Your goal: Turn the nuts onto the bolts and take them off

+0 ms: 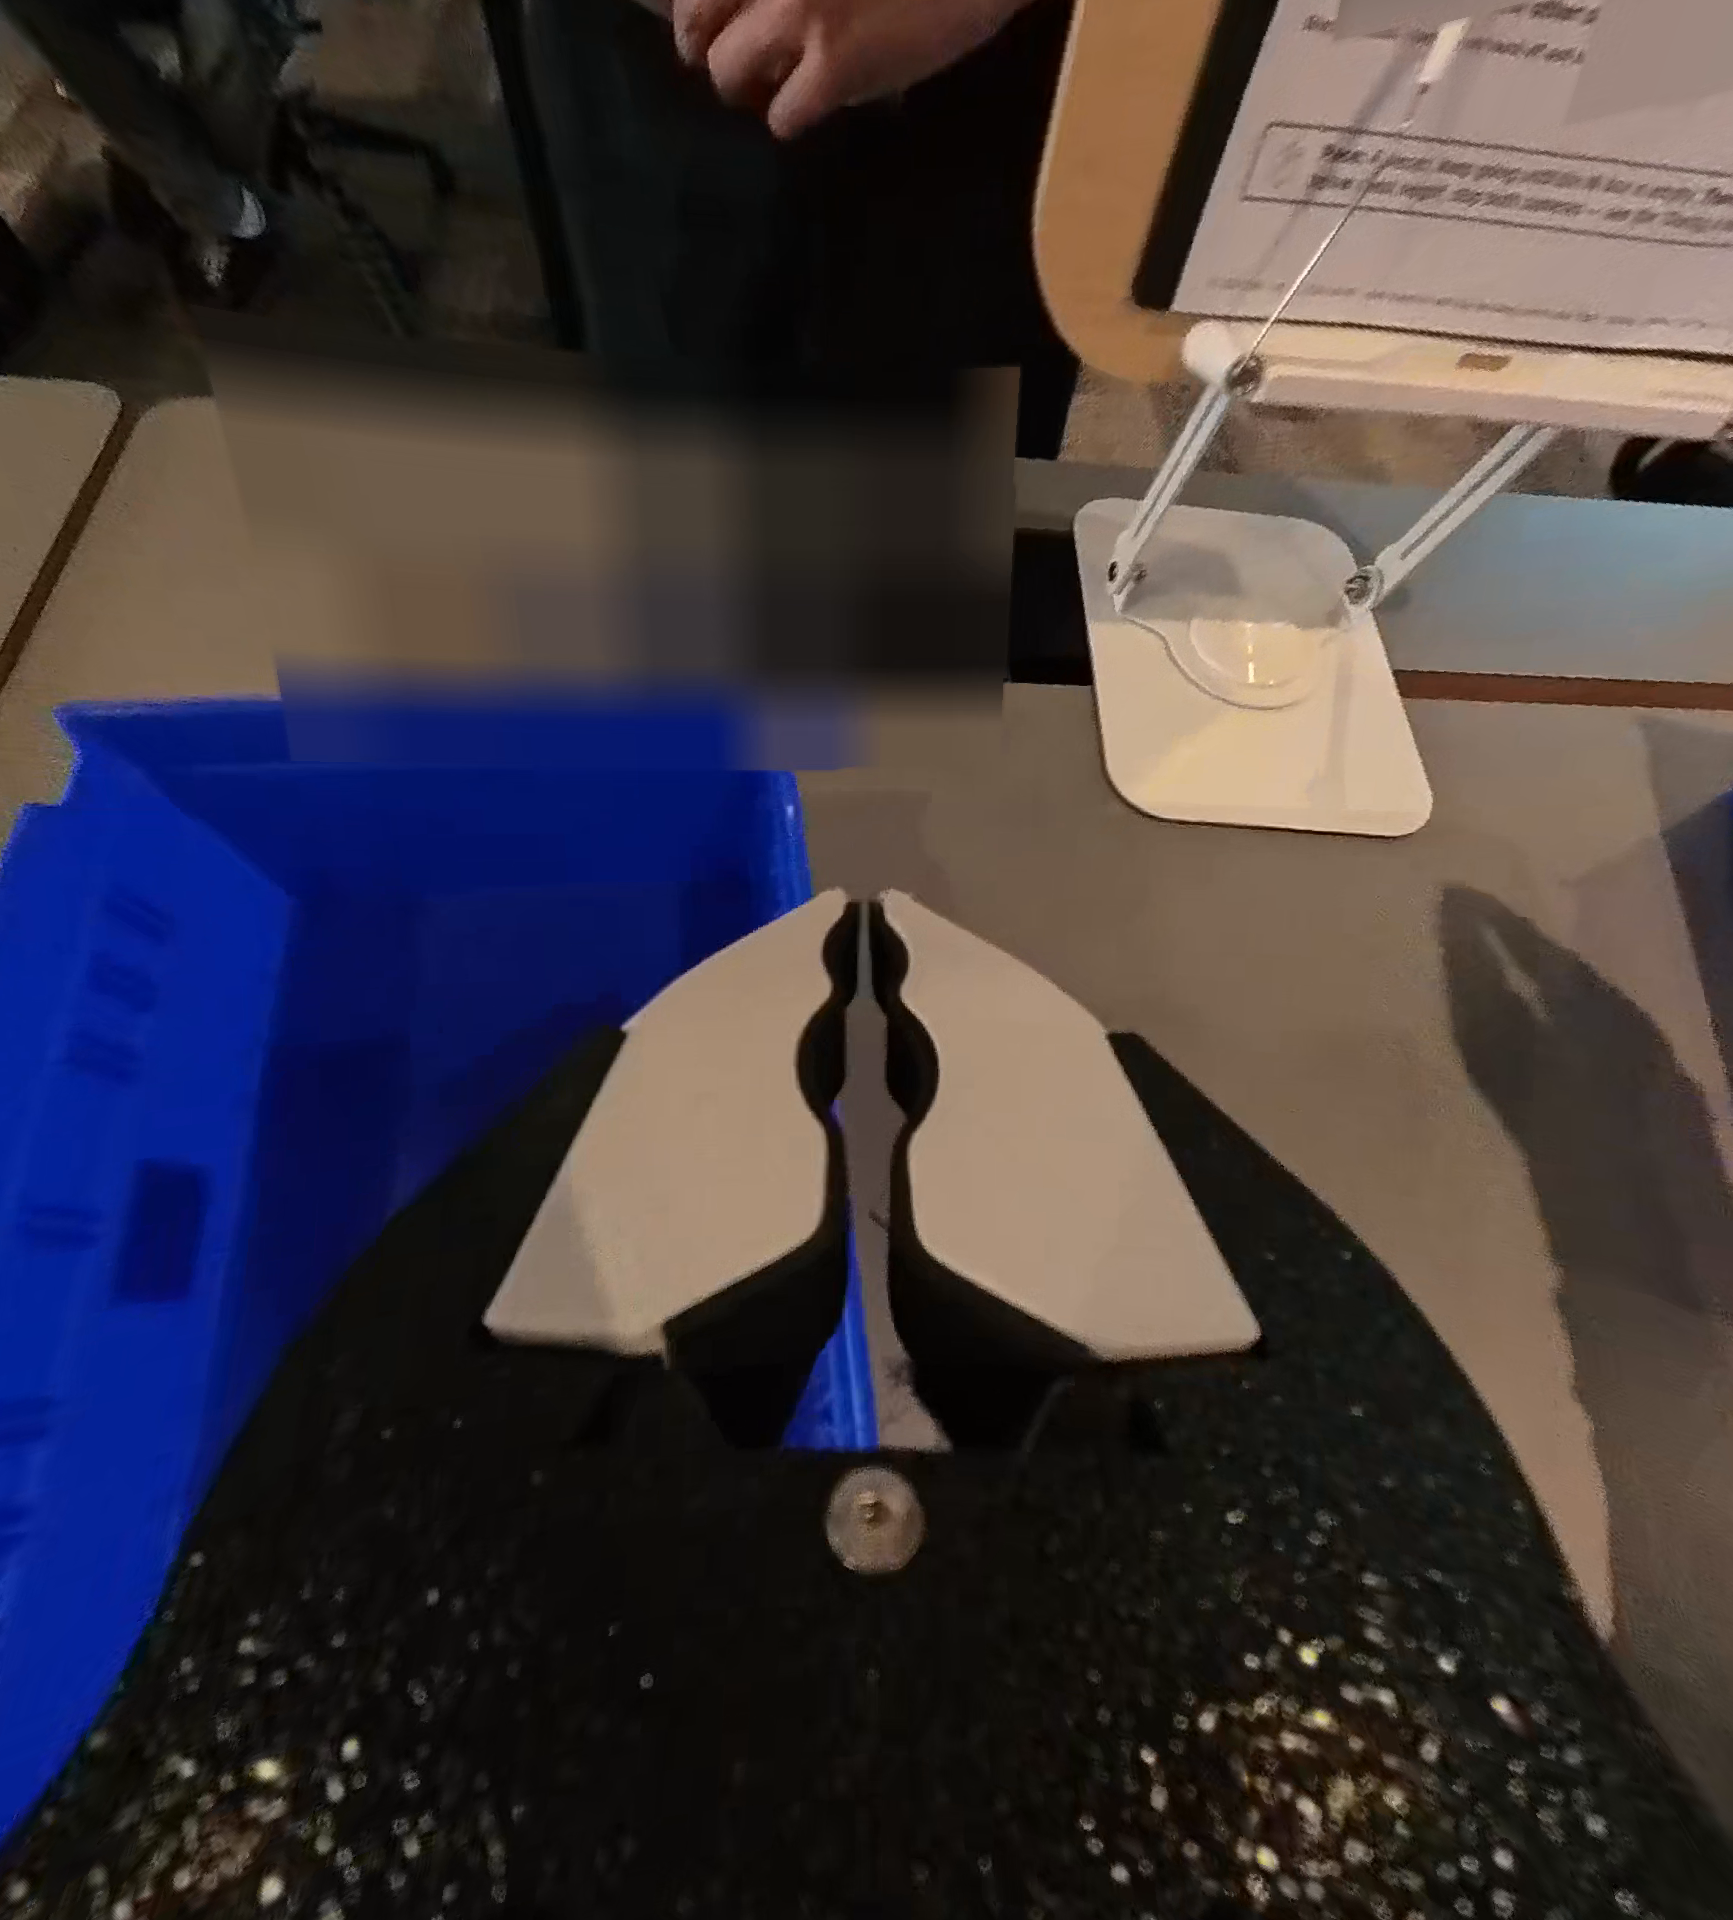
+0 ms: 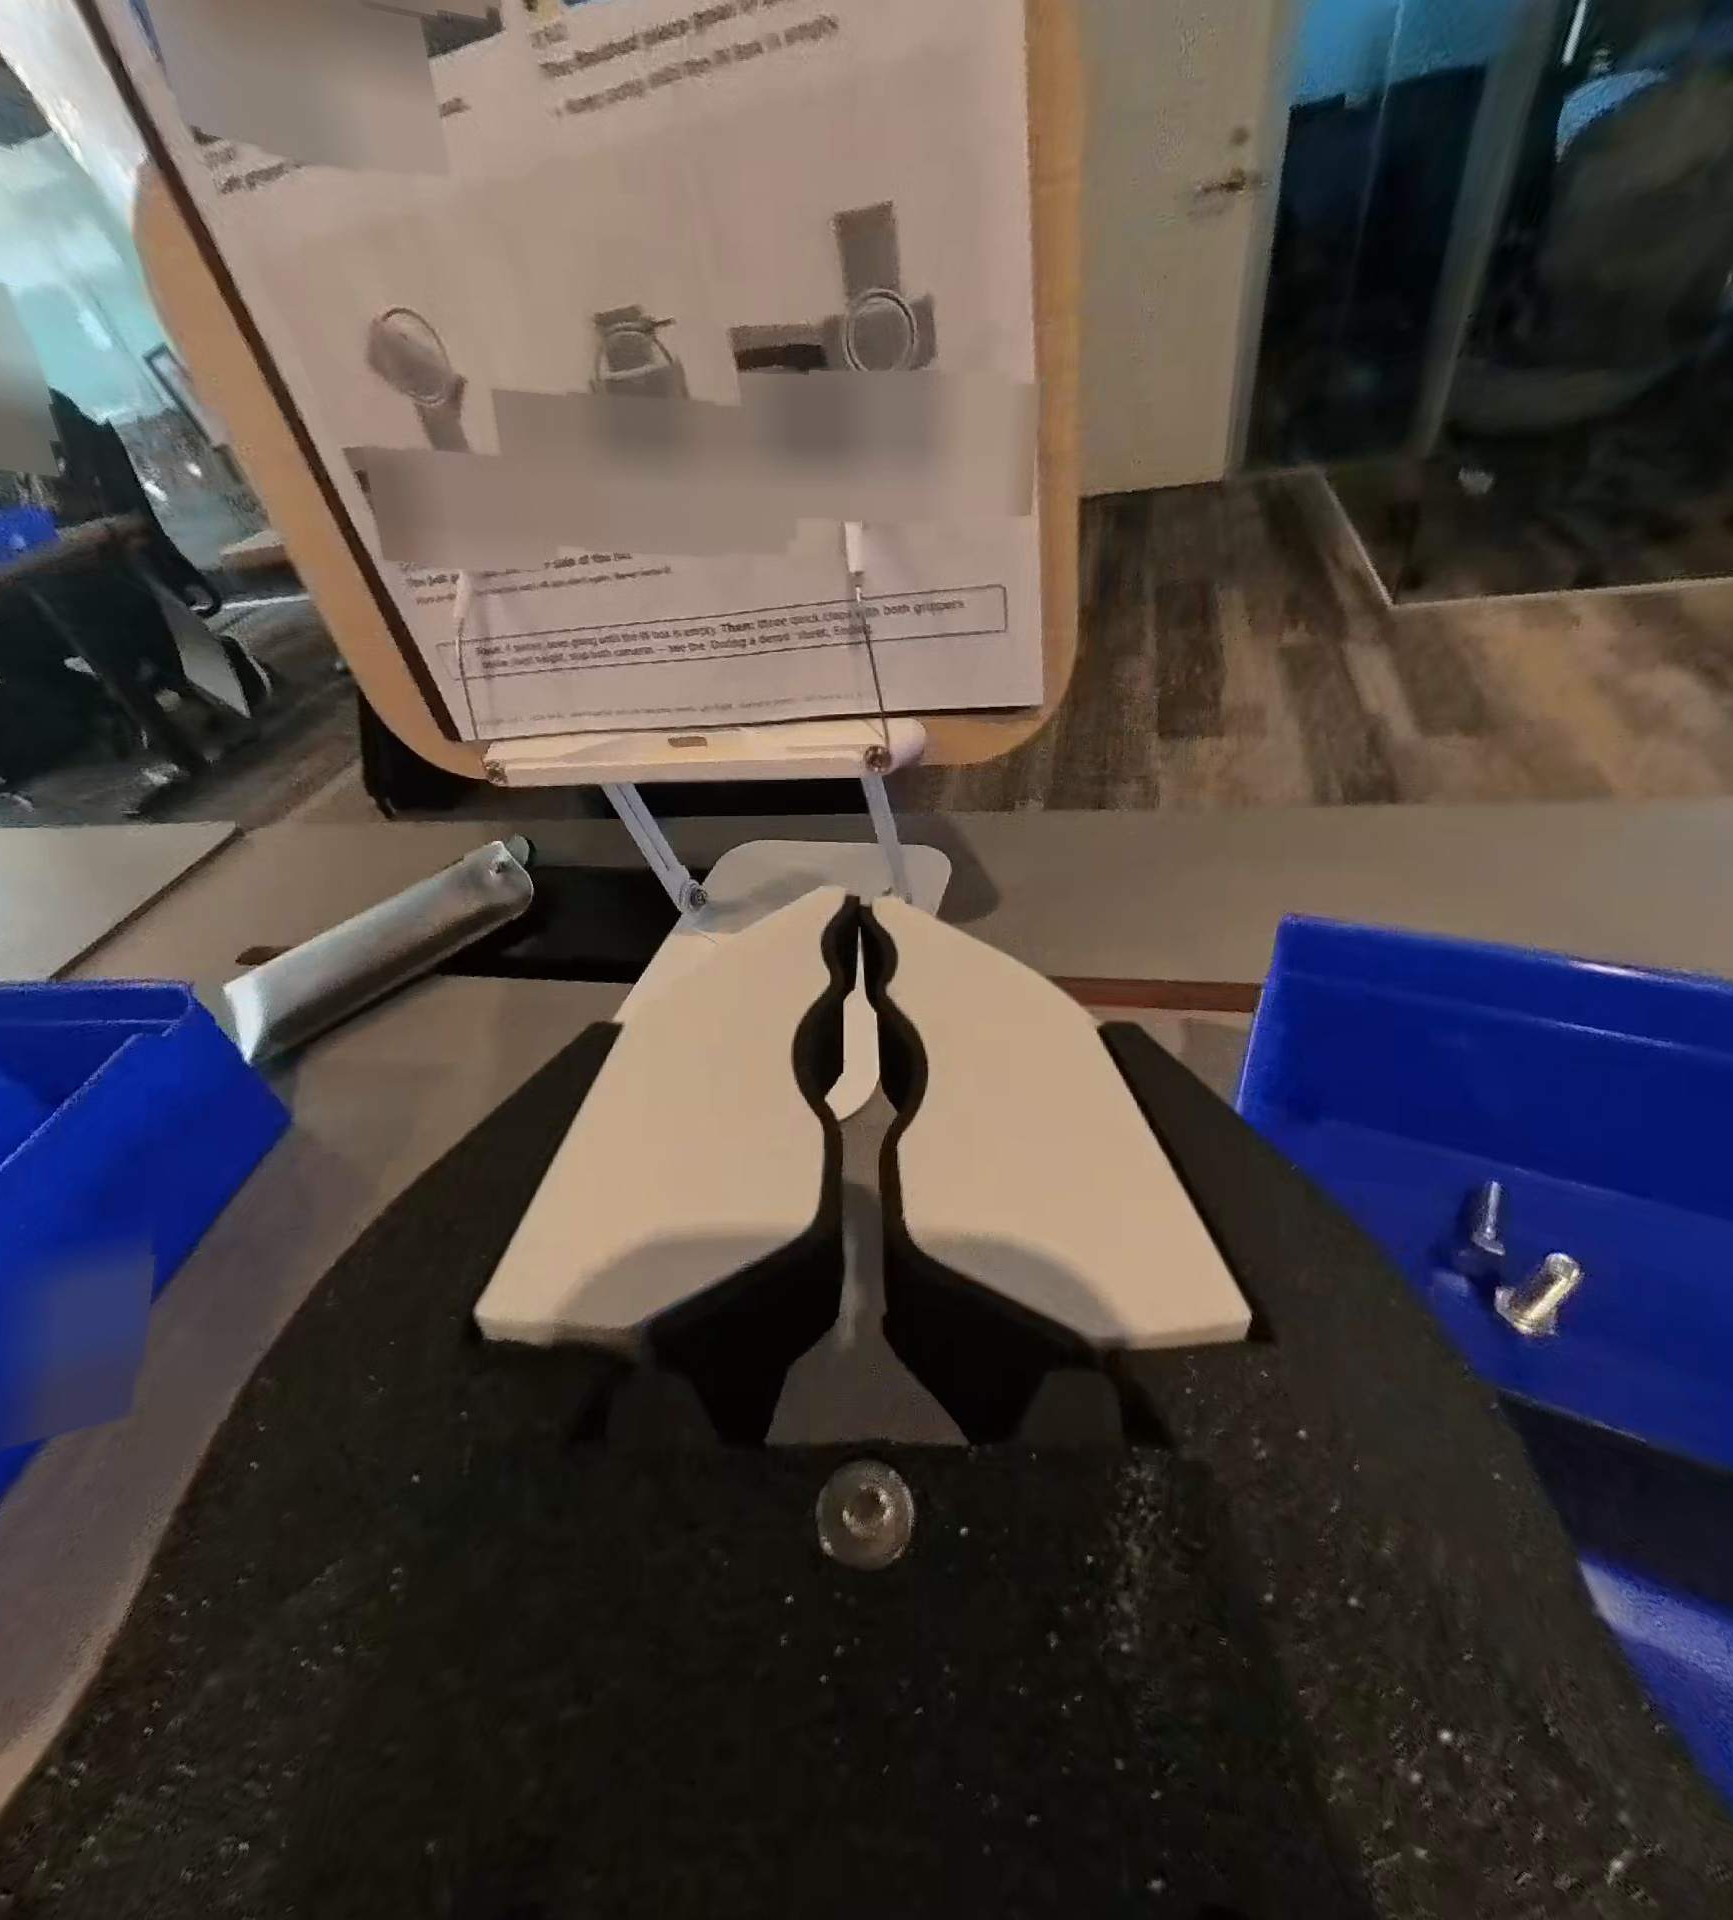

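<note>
Beside bolts (image 2: pixel 1527 1294), blue bin (image 2: pixel 1527 1049), stand (image 2: pixel 706 753).

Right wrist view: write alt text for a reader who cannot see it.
The right gripper is shut and empty above a grey table. Two bolts lie in a blue bin on its right; a paper sheet on a stand faces it.

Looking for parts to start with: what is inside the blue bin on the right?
Two silver bolts lie inside the right blue bin, near its front wall. The bin's near end is hidden behind the right gripper.
</note>
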The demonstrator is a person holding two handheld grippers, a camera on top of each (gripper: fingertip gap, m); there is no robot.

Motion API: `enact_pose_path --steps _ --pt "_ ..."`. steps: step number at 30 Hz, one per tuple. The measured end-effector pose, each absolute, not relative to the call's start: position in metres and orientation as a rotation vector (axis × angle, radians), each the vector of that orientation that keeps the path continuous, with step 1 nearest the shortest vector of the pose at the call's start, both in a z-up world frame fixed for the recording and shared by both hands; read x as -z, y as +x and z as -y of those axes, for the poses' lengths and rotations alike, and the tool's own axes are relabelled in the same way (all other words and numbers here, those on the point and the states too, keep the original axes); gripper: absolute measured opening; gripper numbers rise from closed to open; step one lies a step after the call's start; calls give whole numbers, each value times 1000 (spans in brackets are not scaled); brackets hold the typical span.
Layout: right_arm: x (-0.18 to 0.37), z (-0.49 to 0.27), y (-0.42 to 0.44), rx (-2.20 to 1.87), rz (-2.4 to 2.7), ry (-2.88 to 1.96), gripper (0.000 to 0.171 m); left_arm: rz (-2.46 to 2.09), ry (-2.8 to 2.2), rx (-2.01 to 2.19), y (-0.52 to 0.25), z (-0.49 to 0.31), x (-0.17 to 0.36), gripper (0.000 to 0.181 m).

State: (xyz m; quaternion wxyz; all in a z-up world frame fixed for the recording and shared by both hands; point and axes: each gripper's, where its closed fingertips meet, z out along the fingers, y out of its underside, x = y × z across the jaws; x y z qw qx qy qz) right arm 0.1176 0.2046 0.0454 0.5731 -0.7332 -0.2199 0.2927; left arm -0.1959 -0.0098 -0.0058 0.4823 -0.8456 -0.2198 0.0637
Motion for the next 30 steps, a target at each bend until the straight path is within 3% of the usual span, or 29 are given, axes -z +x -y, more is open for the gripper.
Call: enact_pose_path --steps 9,15,20,30 --pt "-46 -200 90 -623 538 -1746 8 534 -2108 -144 -190 4 12 24" --pt "-66 -185 55 -591 571 -1648 32 478 -2078 -165 -173 -7 -1 46" --pt "-101 -116 -10 -799 802 -1418 48 476 -2075 -184 -174 -11 0 56" --pt "-89 -97 -31 -710 969 -1418 48 555 -2077 -138 -189 -2 10 72"
